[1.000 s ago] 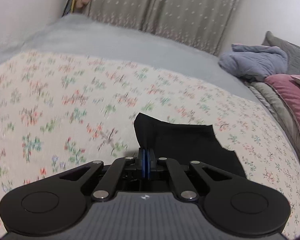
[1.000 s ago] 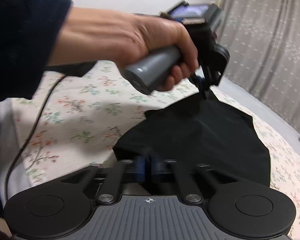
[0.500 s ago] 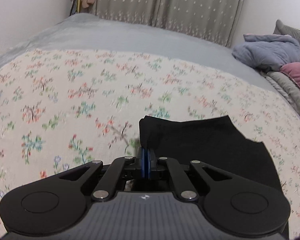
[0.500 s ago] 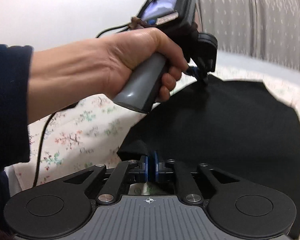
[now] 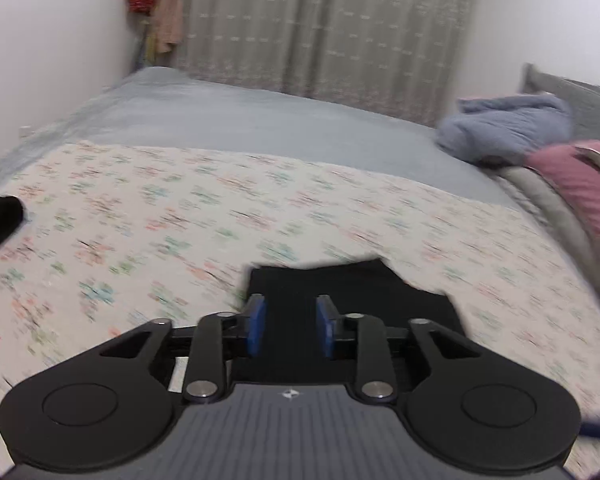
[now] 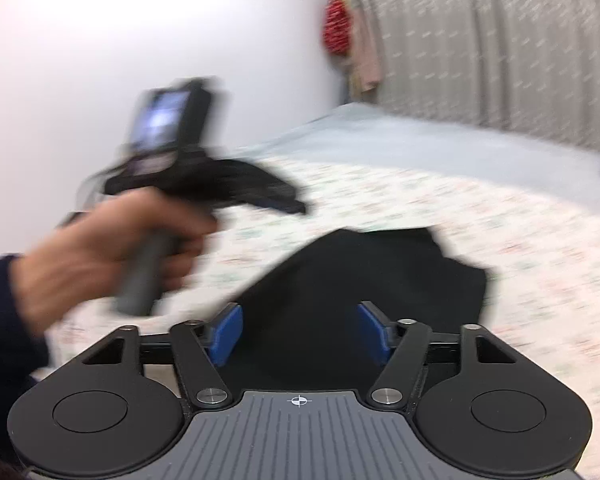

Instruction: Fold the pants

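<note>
Pants (image 6: 364, 280) lie folded on floral sheet (image 5: 180, 220); grippers opening.

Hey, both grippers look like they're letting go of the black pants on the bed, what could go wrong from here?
1. The pants lie with an uneven, jagged far edge, so the fold may end up crooked unless it is straightened.
2. The left gripper and right gripper are opening with dark cloth showing between the blue pads; whether it is clear of them is hard to tell, so pulling away might drag the fold open.
3. Both views are blurred, so fast withdrawal could shift the pants on the floral sheet.
</note>
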A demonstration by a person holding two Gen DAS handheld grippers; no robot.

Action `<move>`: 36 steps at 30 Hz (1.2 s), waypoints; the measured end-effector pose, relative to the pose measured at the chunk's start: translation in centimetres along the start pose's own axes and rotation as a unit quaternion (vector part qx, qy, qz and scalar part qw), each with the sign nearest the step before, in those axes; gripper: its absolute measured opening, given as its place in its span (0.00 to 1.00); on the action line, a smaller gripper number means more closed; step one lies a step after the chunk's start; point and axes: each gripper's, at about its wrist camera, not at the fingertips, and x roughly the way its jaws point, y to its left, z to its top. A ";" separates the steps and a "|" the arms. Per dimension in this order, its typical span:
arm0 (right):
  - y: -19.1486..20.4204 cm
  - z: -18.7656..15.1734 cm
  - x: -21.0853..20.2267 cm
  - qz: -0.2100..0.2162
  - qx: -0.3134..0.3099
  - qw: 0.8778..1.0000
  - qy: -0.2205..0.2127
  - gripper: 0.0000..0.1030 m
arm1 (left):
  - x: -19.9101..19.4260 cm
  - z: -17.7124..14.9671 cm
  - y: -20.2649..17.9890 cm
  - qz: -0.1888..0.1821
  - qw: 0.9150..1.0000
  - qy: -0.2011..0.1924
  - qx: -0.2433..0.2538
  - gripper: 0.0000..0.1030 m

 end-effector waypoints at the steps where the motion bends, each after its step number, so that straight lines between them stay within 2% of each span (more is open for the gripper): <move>1: -1.2 -0.1 0.4 0.001 0.012 1.000 0.016 0.66 | -0.2 -0.6 -0.8 -0.012 1.000 0.007 0.011 0.29; 2: -2.2 -0.4 1.0 0.006 0.025 0.999 0.033 0.66 | -0.2 -1.3 -1.6 -0.025 0.999 0.015 0.021 0.29; 4: -3.9 -0.9 2.3 0.009 0.043 0.997 0.058 0.64 | 0.0 -2.4 -2.2 -0.028 0.999 0.026 0.021 0.29; 6: -5.3 -1.6 3.8 -0.006 0.059 0.996 0.069 0.60 | 0.9 -3.4 -2.1 -0.012 0.999 0.039 0.011 0.29; 8: -6.1 -3.1 5.9 -0.012 0.087 0.991 0.098 0.52 | 2.2 -4.4 -1.2 0.005 0.998 0.063 -0.008 0.29; 10: -7.1 -4.8 7.0 -0.017 0.104 0.988 0.116 0.51 | 3.2 -5.2 -0.5 0.013 0.997 0.075 -0.013 0.25; 13: -6.5 -6.0 7.1 -0.031 0.073 0.991 0.107 0.51 | 3.0 -5.8 -0.6 0.019 0.998 0.067 0.007 0.25; 17: -6.4 -5.8 6.9 -0.033 0.065 0.990 0.117 0.51 | 1.6 -5.9 -1.4 0.033 0.997 0.067 0.012 0.25; 19: -7.1 -4.9 6.6 -0.030 0.082 0.990 0.112 0.50 | 0.3 -5.7 -2.2 0.014 0.998 0.049 0.029 0.25; 21: -7.9 -3.6 6.6 -0.028 0.089 0.992 0.083 0.50 | -0.4 -5.6 -2.8 -0.002 0.998 0.040 0.045 0.25; 25: -9.5 -2.4 8.3 -0.033 0.110 0.992 0.055 0.50 | 1.9 -6.4 -1.8 0.014 0.996 0.078 0.031 0.25; 28: -11.1 -2.8 10.8 -0.038 0.150 0.986 0.067 0.51 | 2.6 -6.4 -0.9 0.011 0.997 0.076 0.014 0.25; 33: -13.2 -3.0 12.2 -0.046 0.169 0.984 0.039 0.45 | 2.6 -6.6 -0.7 0.008 0.997 0.078 0.021 0.25; 36: -14.5 -3.1 12.8 -0.089 0.188 0.978 0.034 0.43 | 2.7 -6.5 -0.8 0.011 0.997 0.080 0.018 0.25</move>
